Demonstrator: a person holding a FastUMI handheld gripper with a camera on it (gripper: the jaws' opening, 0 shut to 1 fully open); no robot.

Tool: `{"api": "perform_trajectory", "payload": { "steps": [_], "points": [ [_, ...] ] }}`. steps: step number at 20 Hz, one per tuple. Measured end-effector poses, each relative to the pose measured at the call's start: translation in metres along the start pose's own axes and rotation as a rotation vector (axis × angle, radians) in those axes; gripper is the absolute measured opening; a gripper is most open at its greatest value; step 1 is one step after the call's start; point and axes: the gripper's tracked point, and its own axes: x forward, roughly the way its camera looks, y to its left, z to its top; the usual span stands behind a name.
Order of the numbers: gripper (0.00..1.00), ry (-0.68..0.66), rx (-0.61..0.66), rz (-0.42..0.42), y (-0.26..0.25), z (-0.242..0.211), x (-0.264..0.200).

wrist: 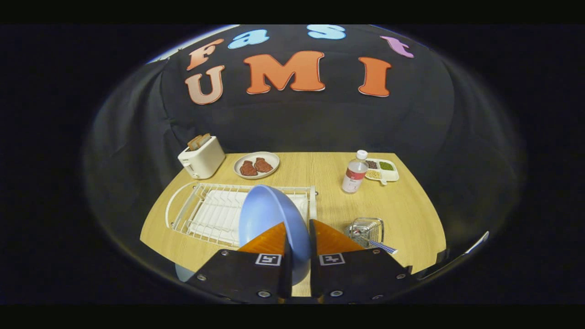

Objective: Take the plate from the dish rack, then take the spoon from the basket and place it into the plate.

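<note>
Gripping the round blue plate (269, 214) edge-on, your gripper (298, 237) has both fingers pressed on its rim, above the white wire dish rack (205, 210). Right of the fingers: small clear wire basket (368, 228) holding a checked-handled spoon (381, 246), on the wooden table (411, 205).

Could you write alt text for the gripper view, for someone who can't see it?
The tongs are shut on a blue plate, held on edge over a white dish rack on a wooden table. Just right of the fingers, a spoon lies in a wire basket; a toaster, food plate and bottle stand beyond.
</note>
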Motion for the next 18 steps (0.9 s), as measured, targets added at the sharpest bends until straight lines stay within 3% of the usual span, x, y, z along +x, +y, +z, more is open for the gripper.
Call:
{"api": "perform_trajectory", "payload": {
  "steps": [7,14,18],
  "points": [
    [0.16,0.032,0.051,0.077,-0.018,-0.074,-0.019],
    [0.16,0.116,0.121,0.138,-0.026,-0.145,0.001],
    [0.16,0.118,0.150,0.165,-0.028,-0.162,0.008]
  ]
}}
